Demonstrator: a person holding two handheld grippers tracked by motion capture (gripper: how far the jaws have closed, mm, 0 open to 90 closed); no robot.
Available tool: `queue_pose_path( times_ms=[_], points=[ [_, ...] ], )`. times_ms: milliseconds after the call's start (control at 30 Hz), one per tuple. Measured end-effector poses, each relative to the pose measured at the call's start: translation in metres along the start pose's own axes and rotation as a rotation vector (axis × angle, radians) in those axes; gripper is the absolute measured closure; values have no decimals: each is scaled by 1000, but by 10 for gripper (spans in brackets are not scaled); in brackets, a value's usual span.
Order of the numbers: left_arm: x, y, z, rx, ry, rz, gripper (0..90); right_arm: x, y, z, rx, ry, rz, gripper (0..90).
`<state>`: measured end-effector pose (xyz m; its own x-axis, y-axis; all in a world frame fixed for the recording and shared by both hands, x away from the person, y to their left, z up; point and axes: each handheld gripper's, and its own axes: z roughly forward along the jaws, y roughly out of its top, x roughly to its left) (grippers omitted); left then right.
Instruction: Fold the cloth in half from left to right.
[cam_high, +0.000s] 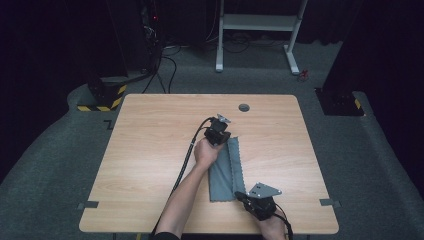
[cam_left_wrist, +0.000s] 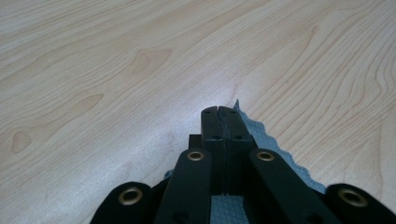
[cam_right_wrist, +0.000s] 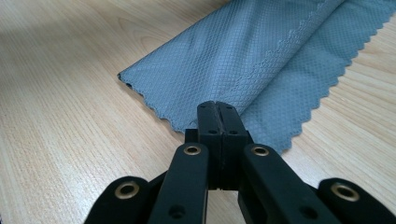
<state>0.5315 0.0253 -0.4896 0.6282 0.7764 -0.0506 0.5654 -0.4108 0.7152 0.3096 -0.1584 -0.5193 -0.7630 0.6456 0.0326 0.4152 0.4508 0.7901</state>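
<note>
Fingers (cam_right_wrist: 219, 112) of both our grippers are pressed together, each pinching one end of the folded grey cloth (cam_high: 227, 172), whose long axis runs between left gripper (cam_high: 223, 136) and right gripper (cam_high: 245, 196) on the table (cam_high: 150, 150).

No words, labels, brand names or numbers can be read in any of the views. The one sign-like marking is the yellow-and-black hazard striping (cam_high: 100, 107) on a dark base on the floor, at the upper left of the high view.

Left gripper (cam_high: 218, 131), right gripper (cam_high: 246, 196): jaws closed
</note>
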Motion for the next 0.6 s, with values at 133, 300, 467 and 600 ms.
queue_pose_path(
  times_ms=[133,300,467,600],
  points=[
    [-4,4,4,2,4,12,898,-3,-1,-2,4,-7,13,900],
    [-7,5,10,12,12,14,897,-7,-2,-4,12,-16,25,900],
    [-9,4,14,18,17,15,896,-10,-4,-5,23,-25,42,900],
    [-12,5,17,17,19,25,895,-11,-6,-5,31,-29,41,897]
  ],
)
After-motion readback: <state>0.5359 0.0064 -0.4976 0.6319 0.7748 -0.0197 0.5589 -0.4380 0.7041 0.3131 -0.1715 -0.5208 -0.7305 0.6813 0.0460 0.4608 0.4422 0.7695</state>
